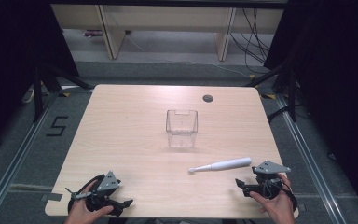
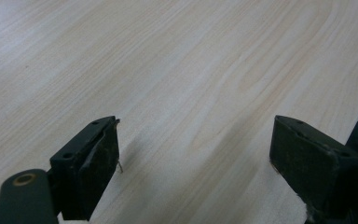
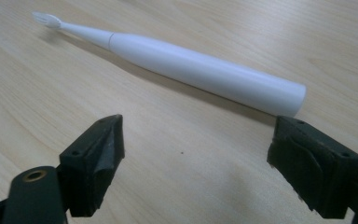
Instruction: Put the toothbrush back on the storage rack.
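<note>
Approach step: right gripper (image 3: 193, 163) spread wide, empty, near toothbrush (image 3: 182, 63) by tabletop's right edge. Next: straddle handle, pinch, likely carry to clear cup (image 1: 182, 128) mid-tabletop.

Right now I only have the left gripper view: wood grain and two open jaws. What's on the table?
Observer: A white electric toothbrush lies flat near the right gripper, on the person's side of the table.
Operator: Anything else out there?
Observer: A clear plastic container stands upright mid-table, beyond the toothbrush, apart from it.
Operator: Right gripper holding anything?
Observer: No. In the right gripper view its jaws stand wide open with bare wood between them; the toothbrush lies just past them, untouched.
Operator: Which way does the brush point?
Observer: In the high view, its bristle head points toward the left gripper side, the handle end toward the right gripper.
</note>
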The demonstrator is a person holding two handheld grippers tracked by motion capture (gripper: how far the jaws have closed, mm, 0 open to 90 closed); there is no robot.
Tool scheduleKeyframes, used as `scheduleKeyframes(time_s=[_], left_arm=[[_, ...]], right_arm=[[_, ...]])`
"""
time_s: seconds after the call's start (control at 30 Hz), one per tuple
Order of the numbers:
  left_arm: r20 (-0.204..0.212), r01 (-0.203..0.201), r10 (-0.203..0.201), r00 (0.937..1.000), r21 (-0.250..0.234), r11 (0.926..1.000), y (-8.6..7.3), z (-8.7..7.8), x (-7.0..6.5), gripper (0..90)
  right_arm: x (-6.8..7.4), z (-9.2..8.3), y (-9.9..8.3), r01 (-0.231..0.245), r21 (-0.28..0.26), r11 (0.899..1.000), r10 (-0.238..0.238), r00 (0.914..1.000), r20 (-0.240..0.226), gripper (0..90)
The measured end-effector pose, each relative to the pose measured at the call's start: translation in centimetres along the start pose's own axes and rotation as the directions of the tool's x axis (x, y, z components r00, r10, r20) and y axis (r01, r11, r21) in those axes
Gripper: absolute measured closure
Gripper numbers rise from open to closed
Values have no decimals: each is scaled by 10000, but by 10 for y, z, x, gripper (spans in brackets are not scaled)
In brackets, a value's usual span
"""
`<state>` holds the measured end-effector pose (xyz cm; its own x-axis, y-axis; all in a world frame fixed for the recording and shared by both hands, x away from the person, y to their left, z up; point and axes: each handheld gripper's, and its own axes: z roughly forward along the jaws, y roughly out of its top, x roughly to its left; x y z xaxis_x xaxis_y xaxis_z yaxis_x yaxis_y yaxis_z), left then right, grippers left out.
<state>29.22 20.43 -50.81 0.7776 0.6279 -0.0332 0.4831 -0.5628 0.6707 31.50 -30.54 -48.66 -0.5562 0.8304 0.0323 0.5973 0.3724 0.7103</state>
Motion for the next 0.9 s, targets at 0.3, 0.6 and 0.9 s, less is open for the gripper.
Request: scheduleKeyframes(time_s=[0.3, 0.6, 0.9], left_arm=[[-108, 60, -59, 9999, 53, 10000, -1, 0, 1, 153], [-136, 75, -74, 9999, 66, 10000, -2, 0, 0, 153], [-165, 85, -83, 9998, 130, 9999, -2, -1, 1, 153]], right_arm=[[7, 1, 7, 651, 258, 9975, -652, 9979, 12, 196], [9, 7, 19, 1579, 254, 9871, -1579, 9874, -9, 254], [3, 12, 29, 1823, -112, 9832, -1825, 9831, -146, 316]])
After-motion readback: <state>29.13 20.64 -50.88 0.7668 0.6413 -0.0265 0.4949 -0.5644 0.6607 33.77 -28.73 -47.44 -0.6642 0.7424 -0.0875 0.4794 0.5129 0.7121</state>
